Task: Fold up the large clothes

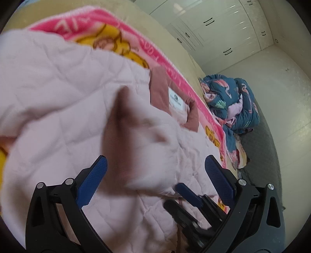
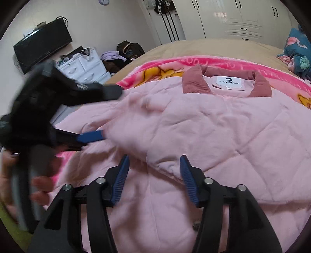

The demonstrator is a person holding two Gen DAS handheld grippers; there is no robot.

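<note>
Both grippers, left (image 1: 155,171) and right (image 2: 154,169), stand apart, holding nothing; the loose sleeve (image 2: 136,114) may unfold from the jacket (image 2: 223,132).

A pink cartoon blanket (image 2: 161,68) covered the frame's middle — upper left hung a black television (image 2: 41,44), upper right a white wardrobe (image 2: 233,17).

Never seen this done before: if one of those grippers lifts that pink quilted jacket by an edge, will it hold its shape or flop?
Probably flop: the jacket already lies in soft rumples and folds over itself. Its quilted padding suggests it is bulky yet fairly light. It should not slide far, since it rests on a fuzzy blanket.
</note>
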